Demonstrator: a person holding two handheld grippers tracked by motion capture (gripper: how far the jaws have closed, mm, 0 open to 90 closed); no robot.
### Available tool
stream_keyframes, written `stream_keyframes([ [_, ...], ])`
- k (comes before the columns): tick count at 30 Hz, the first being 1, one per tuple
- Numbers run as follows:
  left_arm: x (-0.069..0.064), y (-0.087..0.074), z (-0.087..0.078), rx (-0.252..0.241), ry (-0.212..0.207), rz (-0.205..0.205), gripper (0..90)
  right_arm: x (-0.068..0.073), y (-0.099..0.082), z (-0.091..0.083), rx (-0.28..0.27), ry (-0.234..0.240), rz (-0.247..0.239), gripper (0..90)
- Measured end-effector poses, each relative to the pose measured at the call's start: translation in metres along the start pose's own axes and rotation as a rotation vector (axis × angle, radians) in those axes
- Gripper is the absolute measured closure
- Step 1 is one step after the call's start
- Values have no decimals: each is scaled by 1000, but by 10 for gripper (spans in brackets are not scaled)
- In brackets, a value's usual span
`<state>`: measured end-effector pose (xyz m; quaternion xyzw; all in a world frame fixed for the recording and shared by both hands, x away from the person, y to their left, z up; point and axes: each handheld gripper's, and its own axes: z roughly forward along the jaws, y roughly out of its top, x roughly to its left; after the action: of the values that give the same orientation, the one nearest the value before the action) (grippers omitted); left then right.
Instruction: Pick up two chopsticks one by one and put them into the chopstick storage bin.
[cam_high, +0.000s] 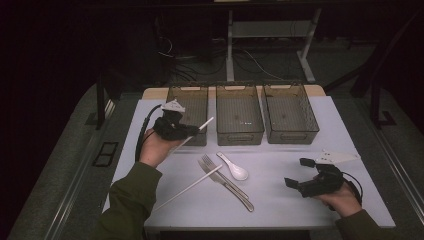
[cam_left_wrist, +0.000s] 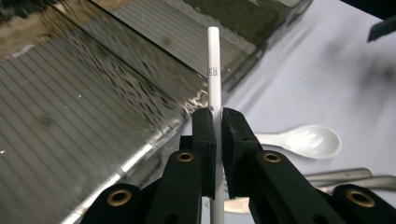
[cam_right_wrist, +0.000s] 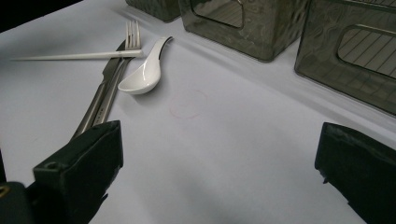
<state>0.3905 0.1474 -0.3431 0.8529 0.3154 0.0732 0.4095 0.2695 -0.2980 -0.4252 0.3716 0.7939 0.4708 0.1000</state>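
My left gripper (cam_high: 193, 131) is raised in front of the left bin (cam_high: 190, 111), shut on a white chopstick (cam_high: 205, 123) that slants up to the right. In the left gripper view the jaws (cam_left_wrist: 218, 114) pinch that chopstick (cam_left_wrist: 213, 60) near its middle, over the bin's edge. A second white chopstick (cam_high: 187, 188) lies on the white table, its tip resting across a fork (cam_high: 209, 163) and knife (cam_high: 231, 186). A white spoon (cam_high: 235, 169) lies beside them. My right gripper (cam_high: 299, 173) rests low at the right, open and holding nothing, also seen in its own view (cam_right_wrist: 219, 135).
Three dark see-through bins stand in a row at the back: left, middle (cam_high: 239, 114) and right (cam_high: 290, 112). In the right gripper view the spoon (cam_right_wrist: 142, 77), fork (cam_right_wrist: 130, 35) and lying chopstick (cam_right_wrist: 79, 56) are ahead to the left. A faint red circle (cam_right_wrist: 188, 103) marks the table.
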Motion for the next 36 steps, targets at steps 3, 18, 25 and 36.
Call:
stream_keyframes([
  [3,6,7,0,-6,7,-3,836,0,0,0,0,0,0,10],
  [18,51,42,1,-58,59,-45,836,0,0,1,1,0,5,10],
  [25,77,58,0,-102,78,-65,836,-1,0,1,-2,0,5,10],
  [36,110,70,15,-172,85,-113,836,-3,-1,-2,-1,3,16,10],
])
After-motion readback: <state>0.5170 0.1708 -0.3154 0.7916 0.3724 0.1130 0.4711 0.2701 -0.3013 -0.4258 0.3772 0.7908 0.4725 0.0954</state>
